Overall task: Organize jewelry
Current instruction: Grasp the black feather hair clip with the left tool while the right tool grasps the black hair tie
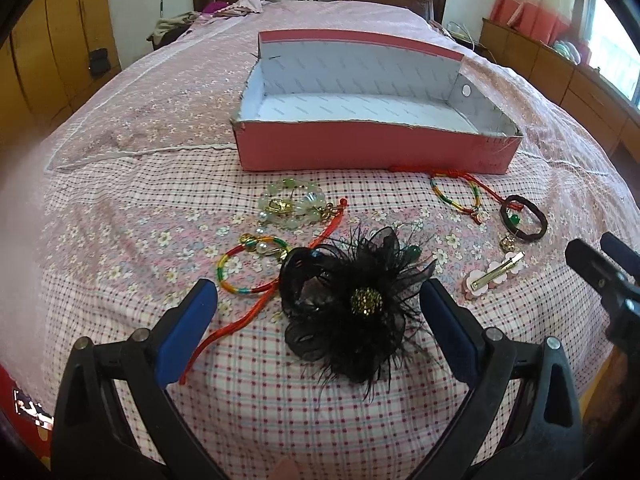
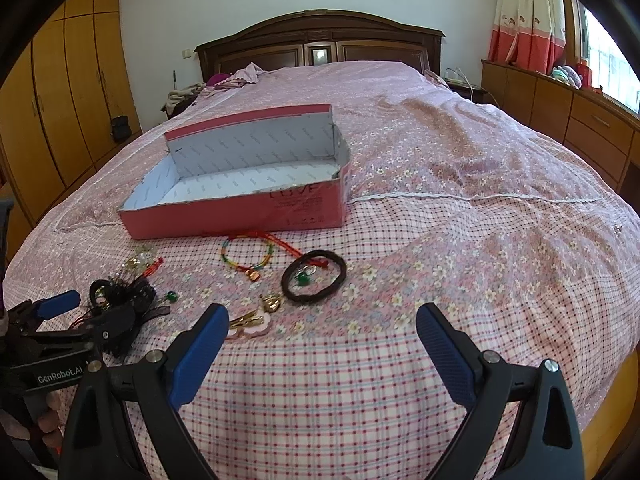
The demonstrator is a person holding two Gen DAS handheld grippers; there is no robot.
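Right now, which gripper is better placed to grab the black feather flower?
Left. The left gripper is open with the flower sitting between its fingers. The right gripper is open over bare bedspread, with the flower off to its left.

Right tongs cut off at frame edge, box print illegible

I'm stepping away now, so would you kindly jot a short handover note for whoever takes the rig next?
Left tongs: open, empty, straddling the black feather flower clip.
Right tongs: open, empty, over bare bedspread.
Pink box: open, nothing inside.
On the bed before it: pale bead bracelet, two rainbow cord bracelets, brown hair tie, pink flower hair clip.
Done: nothing boxed.
Left: everything; probably start with the flower clip.
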